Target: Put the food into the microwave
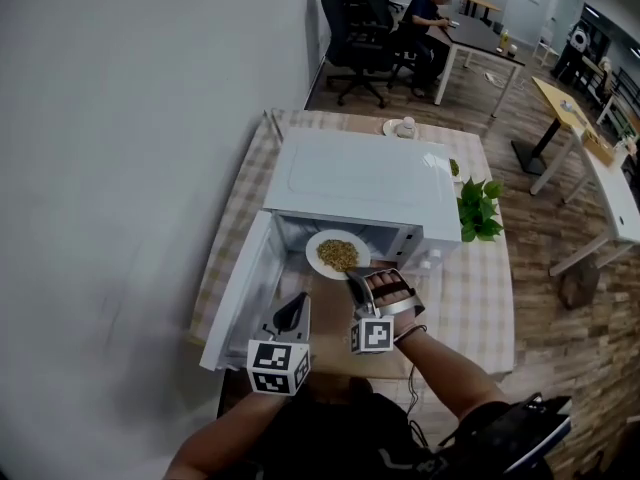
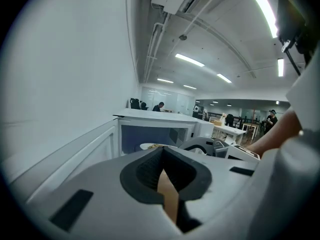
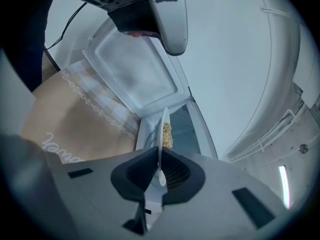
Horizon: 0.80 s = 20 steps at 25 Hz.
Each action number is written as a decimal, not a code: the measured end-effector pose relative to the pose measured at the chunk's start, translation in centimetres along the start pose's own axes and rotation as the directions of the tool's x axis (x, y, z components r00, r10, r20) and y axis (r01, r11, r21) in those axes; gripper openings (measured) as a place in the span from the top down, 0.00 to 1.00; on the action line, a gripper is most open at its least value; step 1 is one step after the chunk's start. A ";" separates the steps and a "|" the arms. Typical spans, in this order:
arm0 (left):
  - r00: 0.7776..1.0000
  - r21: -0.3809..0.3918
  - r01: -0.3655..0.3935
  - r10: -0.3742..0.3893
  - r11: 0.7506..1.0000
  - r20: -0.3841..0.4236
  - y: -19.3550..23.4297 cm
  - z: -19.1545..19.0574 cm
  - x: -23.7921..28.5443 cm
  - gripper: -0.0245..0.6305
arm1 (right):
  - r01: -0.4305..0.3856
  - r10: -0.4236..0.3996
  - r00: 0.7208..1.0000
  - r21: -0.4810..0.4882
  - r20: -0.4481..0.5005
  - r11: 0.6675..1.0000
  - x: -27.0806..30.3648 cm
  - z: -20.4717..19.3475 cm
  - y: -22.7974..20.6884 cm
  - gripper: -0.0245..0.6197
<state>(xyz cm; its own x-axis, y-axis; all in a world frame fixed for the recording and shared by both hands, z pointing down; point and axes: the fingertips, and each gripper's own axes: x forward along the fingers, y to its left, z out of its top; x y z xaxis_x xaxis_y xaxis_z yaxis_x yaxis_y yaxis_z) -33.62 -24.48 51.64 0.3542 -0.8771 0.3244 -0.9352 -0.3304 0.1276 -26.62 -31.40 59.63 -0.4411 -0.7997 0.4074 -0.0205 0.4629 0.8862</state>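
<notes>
A white microwave (image 1: 350, 183) stands on the desk (image 1: 480, 288), which is covered with a checked cloth. Its door (image 1: 240, 288) is wide open and lies toward 7 o'clock from the body in the head view.

The right hand-held gripper (image 1: 362, 280) has its jaws pressed together on the near rim of a white plate (image 1: 325, 243). In the right gripper view the plate (image 3: 163, 129) is seen edge-on, with its rim pinched between the two dark pads of this hand-held gripper (image 3: 160, 176). The food (image 1: 339, 255), a heap of yellow-brown grains, lies on the middle of the plate. The plate is at 12 o'clock from the right hand-held gripper, at the mouth of the open cavity. How deep it reaches inside I cannot say. The person's right hand (image 1: 390, 293) holds the handle just behind the jaws.

The left hand-held gripper (image 1: 291, 313) is at 8 o'clock from the right one, just beside the inner face of the open door. In the left gripper view its jaws (image 2: 162, 171) are closed against each other at the tips and hold nothing. Beyond them the microwave (image 2: 155, 121) and the edge of the plate (image 2: 150, 146) are visible.

A green potted plant (image 1: 478, 208) stands on the desk at 3 o'clock from the microwave. Far behind, at 12 o'clock, a person (image 1: 425, 18) sits at another table near black office chairs (image 1: 355, 13).
</notes>
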 end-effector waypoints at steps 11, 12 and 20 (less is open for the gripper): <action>0.990 0.068 0.128 -0.124 0.989 -0.068 1.5 -1.9 0.6 0.95 | -0.005 0.006 0.988 0.008 -0.153 1.000 5.7 -1.9 2.3 0.93; 0.988 0.074 0.140 -0.135 0.987 -0.072 1.4 -2.0 0.5 0.95 | -0.016 0.017 0.986 0.006 -0.167 1.000 6.1 -2.3 2.8 0.93; 0.974 0.106 0.213 -0.203 0.971 -0.097 0.8 -2.8 0.3 0.95 | -0.027 0.014 0.975 -0.055 -0.222 0.998 8.8 -3.6 4.5 0.92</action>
<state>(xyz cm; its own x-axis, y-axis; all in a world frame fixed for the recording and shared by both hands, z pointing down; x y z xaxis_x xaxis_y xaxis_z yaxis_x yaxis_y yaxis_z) -34.24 -24.02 54.41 0.5357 -0.7535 0.3813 -0.8332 -0.5449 0.0938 -27.41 -37.77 67.97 -0.2308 -0.8582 0.4585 0.0404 0.4623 0.8858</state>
